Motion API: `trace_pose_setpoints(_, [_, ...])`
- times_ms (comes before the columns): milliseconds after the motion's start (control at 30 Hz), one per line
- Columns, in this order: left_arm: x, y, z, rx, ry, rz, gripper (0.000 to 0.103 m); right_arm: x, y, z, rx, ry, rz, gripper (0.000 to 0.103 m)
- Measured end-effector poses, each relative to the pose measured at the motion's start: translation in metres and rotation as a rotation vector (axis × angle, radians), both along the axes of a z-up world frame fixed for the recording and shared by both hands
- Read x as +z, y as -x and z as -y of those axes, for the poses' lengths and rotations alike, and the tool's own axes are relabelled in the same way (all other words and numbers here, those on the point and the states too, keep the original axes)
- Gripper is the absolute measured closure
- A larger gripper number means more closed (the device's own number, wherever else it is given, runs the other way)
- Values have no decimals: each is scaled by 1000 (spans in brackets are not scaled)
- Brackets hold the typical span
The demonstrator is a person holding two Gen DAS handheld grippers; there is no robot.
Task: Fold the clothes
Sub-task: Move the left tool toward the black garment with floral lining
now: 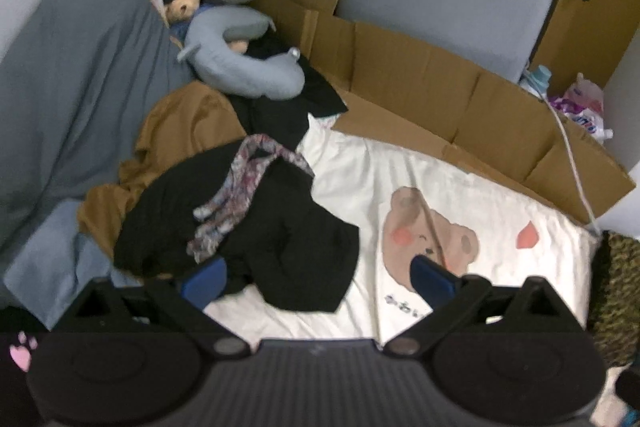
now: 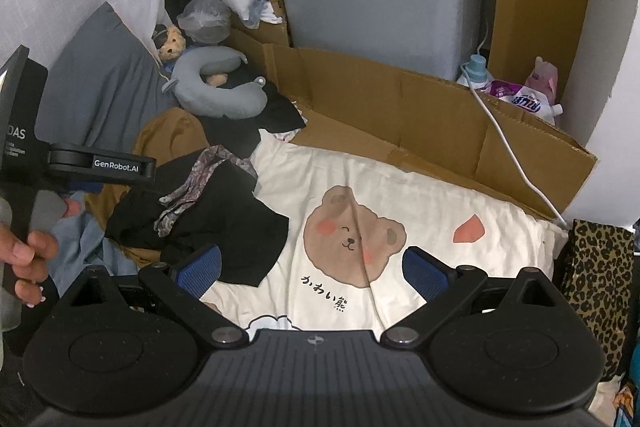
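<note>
1. Clothes lie in a loose heap at the left of both views: a crumpled black garment (image 1: 248, 227) on top, a thin patterned purple-grey fabric strip (image 1: 240, 195) draped across it, a mustard-brown cloth (image 1: 176, 131) beneath and behind, and a pale blue denim-like piece (image 1: 52, 267) at the lower left.
2. None of the heap looks folded; no neat stack shows anywhere in view.
3. Right of the heap, a cream bedspread with a printed brown bear face (image 2: 420, 187) lies bare and fairly flat; flattened brown cardboard (image 2: 400, 107) borders it in the upper right.
4. The left gripper (image 1: 320, 275) hovers over the black garment's near edge, its blue-padded jaws spread wide and empty.
5. The right gripper (image 2: 312, 267) hangs over the bear print, jaws likewise spread and empty.
6. The person's left hand (image 2: 28, 251) grips the left tool's handle at the right view's left edge.
7. Judgement: the scene suits picking a garment from the heap. That calls for pinching the black garment's edge, freeing it from the patterned strip, and spreading it on the bare bedspread.
</note>
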State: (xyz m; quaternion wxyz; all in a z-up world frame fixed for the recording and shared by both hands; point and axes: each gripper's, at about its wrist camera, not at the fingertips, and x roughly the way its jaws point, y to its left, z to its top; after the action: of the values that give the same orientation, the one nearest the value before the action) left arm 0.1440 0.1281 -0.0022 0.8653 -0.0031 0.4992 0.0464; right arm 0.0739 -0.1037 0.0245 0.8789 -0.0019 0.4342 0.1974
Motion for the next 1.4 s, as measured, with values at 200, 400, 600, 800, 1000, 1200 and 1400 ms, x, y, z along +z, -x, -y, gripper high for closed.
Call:
trace_pose_setpoints(200, [-11, -8, 3, -3, 23, -11, 3, -10, -8, -1, -1, 9, -16, 3])
trace_pose_setpoints(400, [-28, -20, 3, -5, 39, -9, 3, -23, -19, -2, 4, 18, -16, 3])
trace_pose_setpoints(600, [-51, -29, -7, 27, 45, -26, 3, -51, -25, -6, 33, 10, -8, 3])
trace_pose_setpoints(800, [-71, -35, -17, 36, 21, -13, 3, -86, -28, -8, 61, -22, -16, 3])
trace_pose_setpoints(1000, [-92, -41, -42, 71, -12, 51, 5, -126, -25, -15, 93, -60, -33, 3])
trace_pose_setpoints(1200, [-116, -42, -74, 82, -64, 70, 5, -169, -18, -24, 126, -101, -53, 3])
trace_pose_setpoints(1400, [-152, -30, -104, 75, -177, 125, 7, -211, -11, -32, 159, -141, -74, 4])
